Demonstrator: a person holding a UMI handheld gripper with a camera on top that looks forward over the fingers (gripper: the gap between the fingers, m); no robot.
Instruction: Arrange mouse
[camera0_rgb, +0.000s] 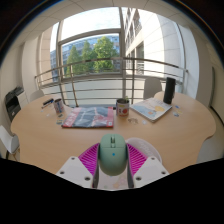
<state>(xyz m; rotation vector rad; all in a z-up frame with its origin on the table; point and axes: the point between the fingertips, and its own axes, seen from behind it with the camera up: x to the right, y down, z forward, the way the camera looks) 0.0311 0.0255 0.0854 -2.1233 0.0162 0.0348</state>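
1. Big windows (92, 50) fill the far wall, and we see green trees (88, 52) and a pale building (160, 35) outside.
2. Our round wooden surface (60, 140) sits in front of the windows.
3. We hold the hand-held gripper (113, 163) low over the near edge of the surface.
4. A pale green mouse (112, 152) sits between the two purple pads (89, 158). The fingers are closed in on its sides, and we think both pads touch it.
5. Far past the fingers lies a colourful book or mat (88, 117).
6. A dark mug (122, 105) stands just to the right of it.
7. Some papers (152, 108) lie further right, with a dark speaker (168, 91) behind them.
8. A small cup (58, 105) stands at the far left.
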